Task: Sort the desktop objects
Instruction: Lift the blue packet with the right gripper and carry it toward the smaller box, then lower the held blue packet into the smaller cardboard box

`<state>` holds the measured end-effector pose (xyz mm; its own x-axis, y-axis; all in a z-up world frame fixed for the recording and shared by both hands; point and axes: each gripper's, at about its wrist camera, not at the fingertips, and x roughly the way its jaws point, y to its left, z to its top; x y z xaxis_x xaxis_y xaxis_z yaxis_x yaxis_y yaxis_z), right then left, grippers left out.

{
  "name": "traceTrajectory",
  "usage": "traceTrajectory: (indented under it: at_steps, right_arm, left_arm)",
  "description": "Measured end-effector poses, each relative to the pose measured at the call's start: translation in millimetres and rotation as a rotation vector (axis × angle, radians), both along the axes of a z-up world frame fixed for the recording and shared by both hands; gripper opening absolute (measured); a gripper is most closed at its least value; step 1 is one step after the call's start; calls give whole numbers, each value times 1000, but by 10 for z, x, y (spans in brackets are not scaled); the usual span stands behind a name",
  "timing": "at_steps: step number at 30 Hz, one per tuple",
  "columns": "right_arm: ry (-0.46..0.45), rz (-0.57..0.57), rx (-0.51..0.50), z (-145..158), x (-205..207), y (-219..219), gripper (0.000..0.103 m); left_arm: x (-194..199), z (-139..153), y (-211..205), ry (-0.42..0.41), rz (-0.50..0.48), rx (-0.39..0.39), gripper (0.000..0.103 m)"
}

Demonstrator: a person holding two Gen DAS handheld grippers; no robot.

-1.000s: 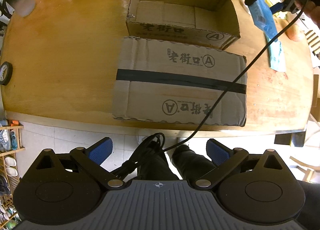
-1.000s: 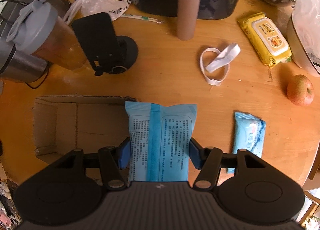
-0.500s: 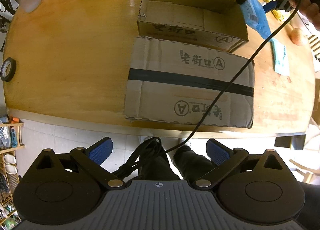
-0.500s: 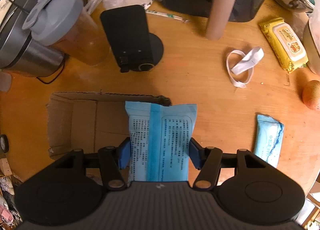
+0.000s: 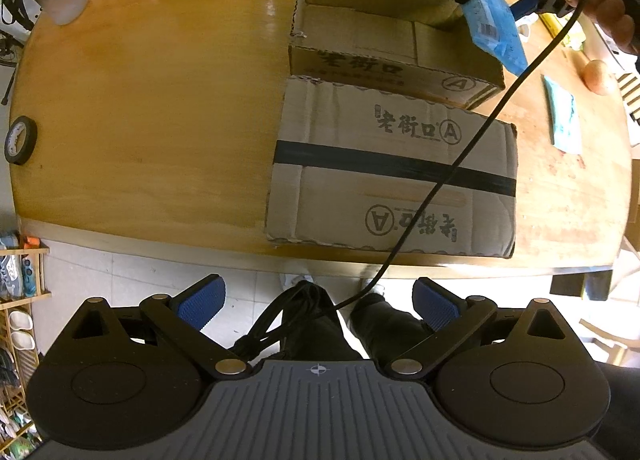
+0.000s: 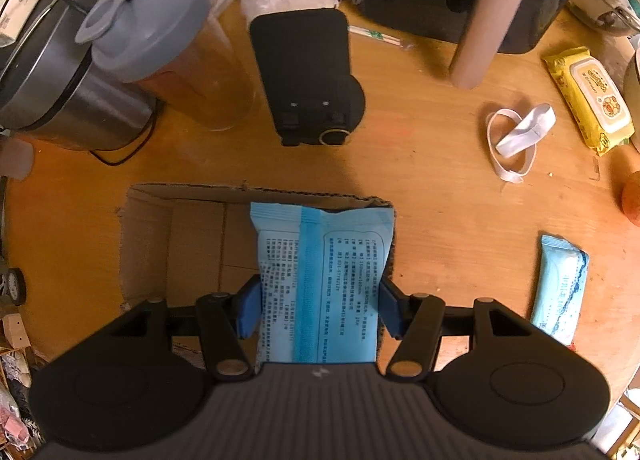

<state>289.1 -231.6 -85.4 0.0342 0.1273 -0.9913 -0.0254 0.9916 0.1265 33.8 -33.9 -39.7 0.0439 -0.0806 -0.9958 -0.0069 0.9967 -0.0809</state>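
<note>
The right gripper (image 6: 318,310) was clamped on a light blue tissue pack (image 6: 320,280), its blue pads (image 6: 250,310) pressing the pack's two long edges. The pack hung straight down from the jaws, printed back side facing the camera, over the right end of the open cardboard box (image 6: 180,244). In the left wrist view the same pack (image 5: 494,30) hung above the box's far right corner, with the person's hand (image 5: 600,8) behind the tool.

A second, slimmer blue tissue pack (image 6: 560,288) lay flat on the wooden table (image 6: 440,200) to the right of the box, well apart from it. Beyond the box stood a black phone stand (image 6: 308,76), a shaker bottle with a grey lid (image 6: 160,40) and a cardboard tube (image 6: 484,32); a white elastic band (image 6: 516,136) and a yellow wet-wipe pack (image 6: 588,96) lay further right.

The left gripper (image 5: 318,302) hung off the table's near edge with its jaws wide and nothing between them. Just on the near side of the open box lay a taped, closed carton (image 5: 392,172), touching it, and a roll of black tape (image 5: 20,139) sat far to the box's left.
</note>
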Motion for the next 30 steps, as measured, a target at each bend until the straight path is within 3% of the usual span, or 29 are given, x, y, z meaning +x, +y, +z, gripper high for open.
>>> traceTrajectory:
  at_steps: [30]
  right_arm:
    - [-4,22,16,-32,70,726,62]
  left_arm:
    - [18,24,408,-15,15,-11,103]
